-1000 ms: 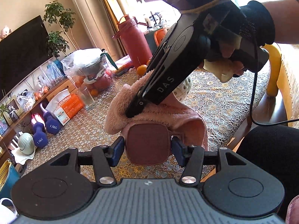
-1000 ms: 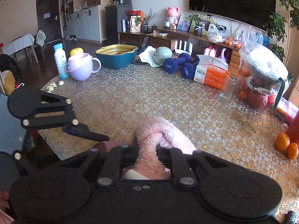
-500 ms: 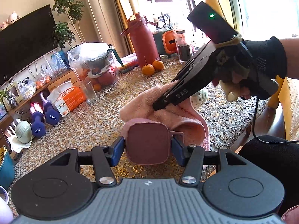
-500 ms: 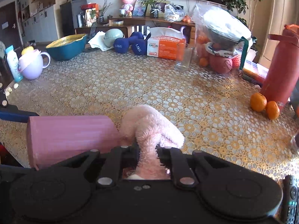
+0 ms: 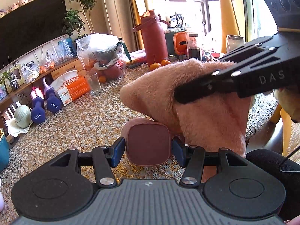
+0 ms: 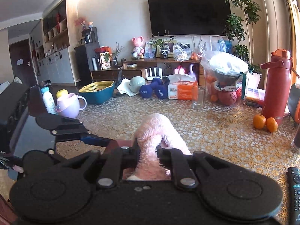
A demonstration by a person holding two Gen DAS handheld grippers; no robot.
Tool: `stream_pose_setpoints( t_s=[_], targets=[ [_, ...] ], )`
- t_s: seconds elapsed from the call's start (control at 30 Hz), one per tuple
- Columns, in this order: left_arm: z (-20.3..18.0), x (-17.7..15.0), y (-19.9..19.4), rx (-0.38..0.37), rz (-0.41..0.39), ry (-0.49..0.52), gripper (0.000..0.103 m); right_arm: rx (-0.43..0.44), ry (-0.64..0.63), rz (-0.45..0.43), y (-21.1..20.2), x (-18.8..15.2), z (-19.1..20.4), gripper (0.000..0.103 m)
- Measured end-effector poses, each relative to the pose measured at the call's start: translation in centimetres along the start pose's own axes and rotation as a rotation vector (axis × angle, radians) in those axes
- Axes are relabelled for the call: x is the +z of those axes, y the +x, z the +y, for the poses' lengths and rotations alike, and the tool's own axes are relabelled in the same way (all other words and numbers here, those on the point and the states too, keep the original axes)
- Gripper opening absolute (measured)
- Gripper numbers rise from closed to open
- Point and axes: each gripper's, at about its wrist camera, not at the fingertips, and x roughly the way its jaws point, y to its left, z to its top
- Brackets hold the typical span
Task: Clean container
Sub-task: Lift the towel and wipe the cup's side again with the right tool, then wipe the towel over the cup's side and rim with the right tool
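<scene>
A mauve square-sided container (image 5: 148, 146) is held end-on over the patterned table, and my left gripper (image 5: 148, 150) is shut on its two sides. A fluffy pink cloth (image 5: 206, 116) hangs against the container's far right side, touching it. My right gripper (image 5: 180, 95) comes in from the right, shut on that cloth. In the right wrist view the cloth (image 6: 155, 131) bulges up between the fingers of the right gripper (image 6: 148, 155). A blue finger of the left gripper (image 6: 97, 140) shows at the left, with a sliver of the container (image 6: 120, 143) beside it.
Across the table stand a red flask (image 5: 153, 39), two oranges (image 5: 160, 64), an empty glass (image 5: 94, 85), a tissue box (image 5: 73, 90) and dumbbells (image 5: 45, 106). A lilac cup (image 6: 69, 105) sits far left. A remote (image 6: 294, 191) lies near right. The table edge runs close on the right.
The right gripper has carried the cloth up and to the right, from over the container's far end to its right side. The left gripper keeps its hold on the container.
</scene>
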Motion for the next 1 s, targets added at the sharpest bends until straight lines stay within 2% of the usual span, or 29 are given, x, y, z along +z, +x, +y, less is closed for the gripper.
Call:
stream_pose_setpoints(
  t_s=[0.17,0.43,0.77,1.0],
  targets=[
    [0.1,-0.1,-0.1,-0.003,0.004,-0.009,0.055,0.038,0.01,0.041,2.0,-0.8,1.0,0.012],
    [1.1,-0.2,-0.1,-0.018,0.003,-0.05,0.054,0.041,0.095,0.054,4.2,-1.2,-0.8,0.012],
    [2.1,-0.1,-0.1,-0.033,0.005,-0.104,0.054,-0.043,0.055,0.136,8.2,-1.0,-2.5,0.012],
    [1.9,-0.2,-0.2,-0.009,0.003,-0.075,0.055,-0.092,0.042,0.201,10.6,-1.9,-3.6,0.012]
  ],
)
